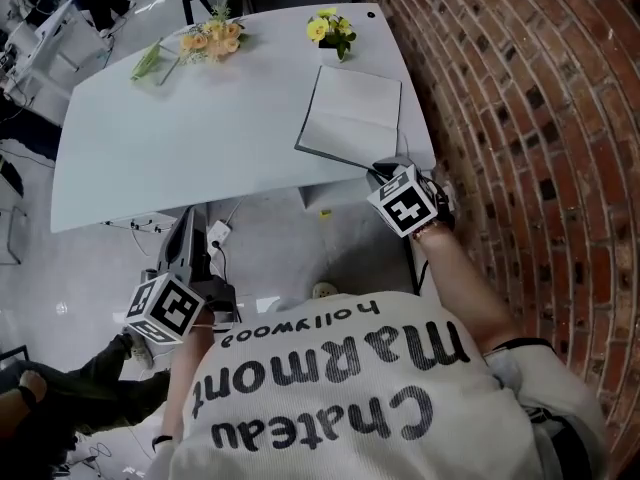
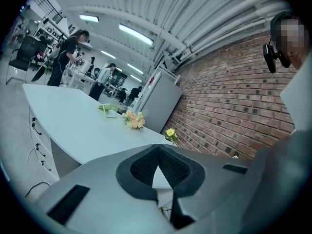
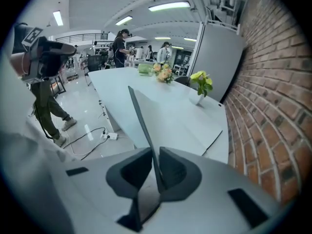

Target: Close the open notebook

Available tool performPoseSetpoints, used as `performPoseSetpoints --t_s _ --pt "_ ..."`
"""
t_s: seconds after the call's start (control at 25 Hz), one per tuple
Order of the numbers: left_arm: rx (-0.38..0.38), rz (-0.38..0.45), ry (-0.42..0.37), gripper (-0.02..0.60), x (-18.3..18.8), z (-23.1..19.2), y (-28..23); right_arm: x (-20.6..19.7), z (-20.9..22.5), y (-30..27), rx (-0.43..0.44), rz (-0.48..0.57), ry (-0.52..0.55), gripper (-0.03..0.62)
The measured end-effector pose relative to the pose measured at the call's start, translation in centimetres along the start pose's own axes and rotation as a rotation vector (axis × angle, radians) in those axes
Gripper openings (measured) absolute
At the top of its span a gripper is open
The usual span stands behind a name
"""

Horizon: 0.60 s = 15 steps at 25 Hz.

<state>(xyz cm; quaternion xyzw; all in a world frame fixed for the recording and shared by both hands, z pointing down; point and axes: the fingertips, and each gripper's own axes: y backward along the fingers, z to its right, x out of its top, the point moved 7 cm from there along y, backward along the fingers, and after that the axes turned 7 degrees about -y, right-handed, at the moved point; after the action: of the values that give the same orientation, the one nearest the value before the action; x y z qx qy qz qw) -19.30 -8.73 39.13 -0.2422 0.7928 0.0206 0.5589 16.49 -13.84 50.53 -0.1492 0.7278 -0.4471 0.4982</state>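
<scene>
Right gripper view shows the right gripper (image 3: 155, 172) pinching the notebook (image 1: 355, 118) by its near cover (image 3: 140, 121), tipped up at the table's (image 1: 180, 138) near right edge; next it likely must swing that cover over and flat, while the left gripper (image 2: 158, 160) hangs clenched, empty, away from the table.

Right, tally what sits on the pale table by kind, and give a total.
Open grey notebook: 1
Flower bunches, peach-orange and yellow: 2
Small pale-green item, too small to identify: 1
Total: 4
</scene>
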Motion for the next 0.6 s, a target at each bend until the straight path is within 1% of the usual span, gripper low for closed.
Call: performPoseSetpoints --t_s 0.12,0.28,0.4,0.6 --pt "0.002 0.003 -0.005 0.002 0.5 0.0 -0.1 0.5 0.1 0.5 0.006 0.009 -0.020 0.051" --pt "-0.014 0.014 -0.012 0.002 1.0 0.2 -0.4 1.1 0.3 0.9 0.009 0.014 -0.044 0.051" --pt "-0.022 0.011 -0.014 0.002 1.1 0.2 -0.5 1.7 0.5 1.0 0.002 0.036 -0.050 0.051" --pt "-0.030 0.005 -0.013 0.002 1.0 -0.5 -0.5 2.2 0.7 1.6 -0.020 0.023 -0.060 0.051"
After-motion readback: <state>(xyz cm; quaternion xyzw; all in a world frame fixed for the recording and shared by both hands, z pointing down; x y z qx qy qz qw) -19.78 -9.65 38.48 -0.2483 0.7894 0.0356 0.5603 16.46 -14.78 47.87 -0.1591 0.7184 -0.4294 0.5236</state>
